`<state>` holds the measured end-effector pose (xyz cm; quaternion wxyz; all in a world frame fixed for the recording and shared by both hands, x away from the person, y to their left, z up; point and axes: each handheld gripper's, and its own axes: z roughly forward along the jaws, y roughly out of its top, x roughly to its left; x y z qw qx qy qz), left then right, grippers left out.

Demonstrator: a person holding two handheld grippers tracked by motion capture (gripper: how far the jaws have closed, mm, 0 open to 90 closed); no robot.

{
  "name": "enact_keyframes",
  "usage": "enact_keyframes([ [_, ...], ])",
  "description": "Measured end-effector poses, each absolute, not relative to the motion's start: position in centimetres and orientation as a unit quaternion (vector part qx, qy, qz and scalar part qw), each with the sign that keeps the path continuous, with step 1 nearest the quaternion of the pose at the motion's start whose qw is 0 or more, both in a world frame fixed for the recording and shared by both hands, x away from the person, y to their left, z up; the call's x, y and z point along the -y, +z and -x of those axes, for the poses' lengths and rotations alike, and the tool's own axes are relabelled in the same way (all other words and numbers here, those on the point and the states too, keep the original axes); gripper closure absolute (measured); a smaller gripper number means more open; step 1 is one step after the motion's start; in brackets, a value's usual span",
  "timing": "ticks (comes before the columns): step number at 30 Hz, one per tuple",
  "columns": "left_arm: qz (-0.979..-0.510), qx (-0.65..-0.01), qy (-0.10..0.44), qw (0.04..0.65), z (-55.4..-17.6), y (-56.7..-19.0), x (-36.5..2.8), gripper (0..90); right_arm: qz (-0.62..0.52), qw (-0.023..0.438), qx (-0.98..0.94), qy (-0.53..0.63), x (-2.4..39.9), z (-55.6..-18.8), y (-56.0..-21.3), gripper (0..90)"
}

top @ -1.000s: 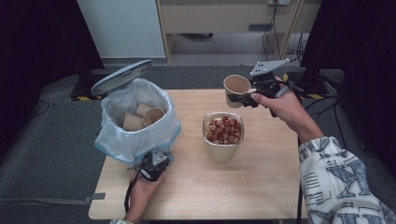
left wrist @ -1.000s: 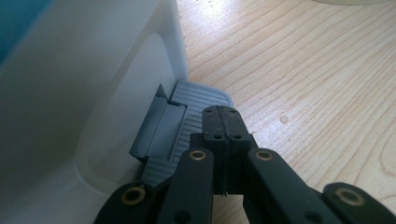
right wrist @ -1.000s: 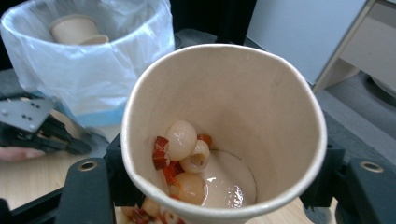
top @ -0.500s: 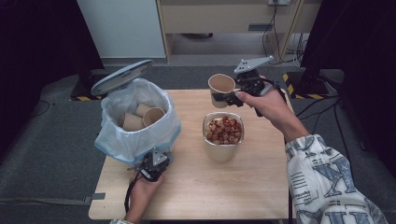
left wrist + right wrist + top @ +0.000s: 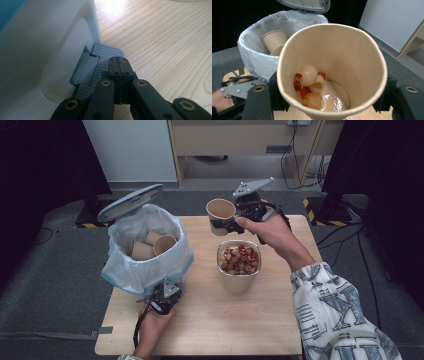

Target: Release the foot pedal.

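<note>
My right gripper (image 5: 223,226) is shut on a brown paper cup (image 5: 220,209), held in the air over the table's far side, just behind the bowl. In the right gripper view, the cup (image 5: 332,75) holds a few pale fruits, red bits and some liquid, with a black jaw at each side. A white-lined pedal bin (image 5: 120,265) stands at the left, its lid (image 5: 131,202) raised and paper cups (image 5: 152,245) inside. My left gripper (image 5: 168,290) is shut, and its tips (image 5: 119,62) rest on the bin's grey pedal (image 5: 105,53).
A paper bowl (image 5: 239,282) full of red and pale fruit scraps stands mid-table, in front of the held cup. The wooden table (image 5: 225,320) has bare room near its front edge. Grey carpet, cables and a cabinet lie beyond the table.
My right gripper has carried the cup leftward from the far right corner to behind the bowl, nearer the bin. The left gripper has stayed on the pedal.
</note>
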<state>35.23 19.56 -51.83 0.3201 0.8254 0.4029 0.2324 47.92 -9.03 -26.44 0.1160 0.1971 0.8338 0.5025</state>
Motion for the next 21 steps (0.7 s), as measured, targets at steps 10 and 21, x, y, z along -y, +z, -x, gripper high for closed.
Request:
enact_keyframes([
  [10,-0.826,-0.402,0.234,0.319,-35.2,-51.8,-19.5,89.8,-0.191,0.105,-0.83,0.514,6.1,-47.6,-26.0,32.0],
  [21,-0.826,-0.402,0.234,0.319,-35.2,-51.8,-19.5,89.8,-0.184,0.09,-0.827,0.523,2.6,-47.5,-26.0,31.8],
])
